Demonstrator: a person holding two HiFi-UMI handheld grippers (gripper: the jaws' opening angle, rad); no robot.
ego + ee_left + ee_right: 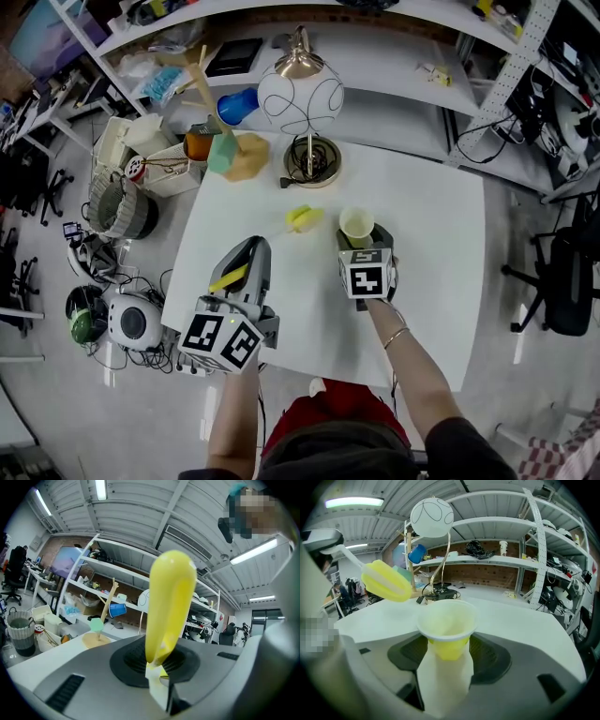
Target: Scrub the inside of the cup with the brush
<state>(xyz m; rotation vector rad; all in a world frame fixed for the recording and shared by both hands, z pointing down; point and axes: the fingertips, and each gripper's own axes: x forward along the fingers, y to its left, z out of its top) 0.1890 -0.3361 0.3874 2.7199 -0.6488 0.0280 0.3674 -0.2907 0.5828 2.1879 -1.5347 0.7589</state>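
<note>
The left gripper [159,686] is closed on the yellow handle of the brush [169,597]. The handle stands up between its jaws and fills the middle of the left gripper view. In the head view this gripper is over the near left part of the white worktop [431,281]. The brush reaches from it toward the middle, where the yellow brush head [303,217] is.

The right gripper [445,677] grips the cup [446,623] by its lower part, with the jaws pressed against both of its sides. The cup is upright, with its white rim and open mouth on top, and its inside looks pale yellow. The brush head is just beside the cup on its left, outside the cup and not touching it.

Behind them, at the far edge of the worktop, stands a lamp [302,94] with a round white shade.
</note>
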